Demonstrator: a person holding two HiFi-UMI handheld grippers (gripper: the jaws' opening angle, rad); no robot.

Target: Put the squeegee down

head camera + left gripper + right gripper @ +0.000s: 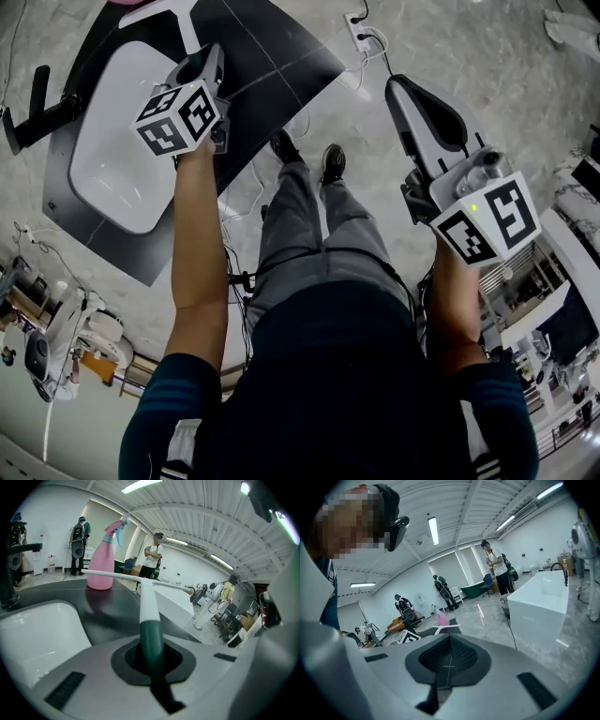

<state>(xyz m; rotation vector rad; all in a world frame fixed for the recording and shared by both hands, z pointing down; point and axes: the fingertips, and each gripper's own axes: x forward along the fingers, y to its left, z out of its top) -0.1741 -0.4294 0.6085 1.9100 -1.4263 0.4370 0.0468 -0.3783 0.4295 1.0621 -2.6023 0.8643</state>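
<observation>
The left tongs [151, 654] pinch the squeegee [149, 603] by its green grip (white blade at frame centre, over the dark worktop [108, 617]); the right tongs [447, 662] are pressed together, empty.

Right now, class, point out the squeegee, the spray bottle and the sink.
squeegee [151, 637], left gripper view, on its green handle.
spray bottle [100, 571], left gripper view, on its pink body.
sink [108, 159], head view, on the bare white basin.
</observation>
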